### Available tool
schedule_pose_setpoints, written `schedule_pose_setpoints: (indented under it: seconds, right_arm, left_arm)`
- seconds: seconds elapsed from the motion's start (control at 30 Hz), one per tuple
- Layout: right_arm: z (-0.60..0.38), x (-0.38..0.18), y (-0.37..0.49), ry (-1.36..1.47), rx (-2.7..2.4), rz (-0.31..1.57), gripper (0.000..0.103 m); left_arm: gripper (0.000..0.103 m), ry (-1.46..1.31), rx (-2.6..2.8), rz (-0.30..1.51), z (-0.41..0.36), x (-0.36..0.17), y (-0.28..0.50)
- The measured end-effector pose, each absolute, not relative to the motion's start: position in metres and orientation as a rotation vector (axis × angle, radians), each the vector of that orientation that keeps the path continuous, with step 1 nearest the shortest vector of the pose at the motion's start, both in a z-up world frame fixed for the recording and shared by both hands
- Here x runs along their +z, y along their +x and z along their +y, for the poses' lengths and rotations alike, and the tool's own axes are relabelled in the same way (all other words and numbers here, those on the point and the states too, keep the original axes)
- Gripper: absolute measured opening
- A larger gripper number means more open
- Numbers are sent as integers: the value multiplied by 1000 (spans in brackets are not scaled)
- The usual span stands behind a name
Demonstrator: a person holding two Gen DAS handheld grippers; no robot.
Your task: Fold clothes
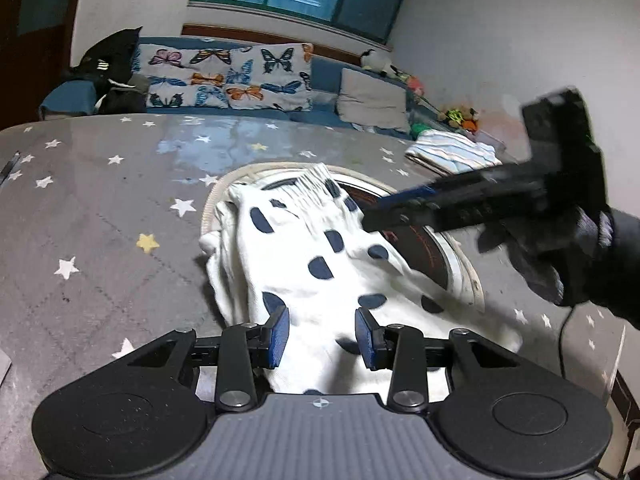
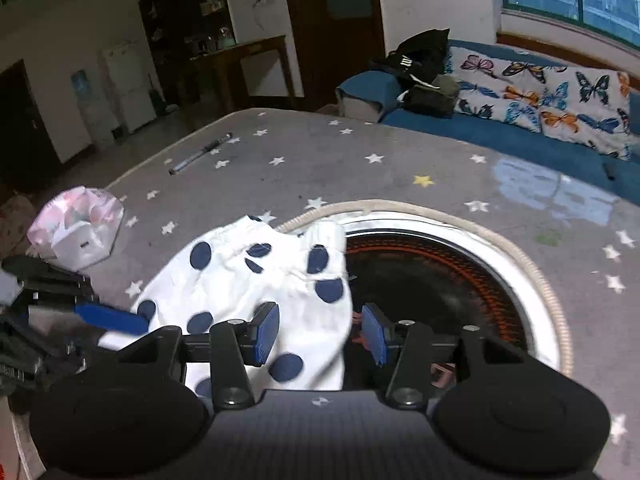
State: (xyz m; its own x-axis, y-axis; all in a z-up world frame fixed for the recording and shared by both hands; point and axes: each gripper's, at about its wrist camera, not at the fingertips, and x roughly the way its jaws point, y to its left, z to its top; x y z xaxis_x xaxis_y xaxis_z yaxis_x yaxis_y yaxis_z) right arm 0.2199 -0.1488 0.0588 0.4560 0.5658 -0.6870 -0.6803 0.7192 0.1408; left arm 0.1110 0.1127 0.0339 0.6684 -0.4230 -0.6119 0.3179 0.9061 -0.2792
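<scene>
Hovering low over the near end of the white garment with navy dots [image 1: 316, 256], your left gripper [image 1: 322, 330] is standing released, its blue pads apart with cloth showing between them and gripping nothing; your right gripper [image 2: 320, 330] is likewise spread wide, its left pad over the garment's [image 2: 260, 276] right edge, its right pad over the dark round heater plate [image 2: 432, 280]; seen from the left wrist, that right gripper [image 1: 372, 222] is reaching in from the right in a dark-gloved hand [image 1: 560, 252], its tip at the garment's right side, whether touching I cannot tell; the garment is lying crumpled on the grey star-print table cover [image 1: 100, 208], draped over the plate's left rim, its far hem bunching against the cream ring; open cover is stretching to the left and far side; a folded striped cloth [image 1: 452, 154] is lying far right, a pen [image 2: 200, 154] far left, a plastic-wrapped white box [image 2: 78, 226] near the left edge.
</scene>
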Motion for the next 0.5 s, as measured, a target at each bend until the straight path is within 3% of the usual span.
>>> schedule_pose_setpoints:
  seconds: [0.5]
  right_arm:
    - [-182, 40, 187, -208, 710, 849, 43]
  left_arm:
    - [39, -130, -332, 720, 101, 23, 128]
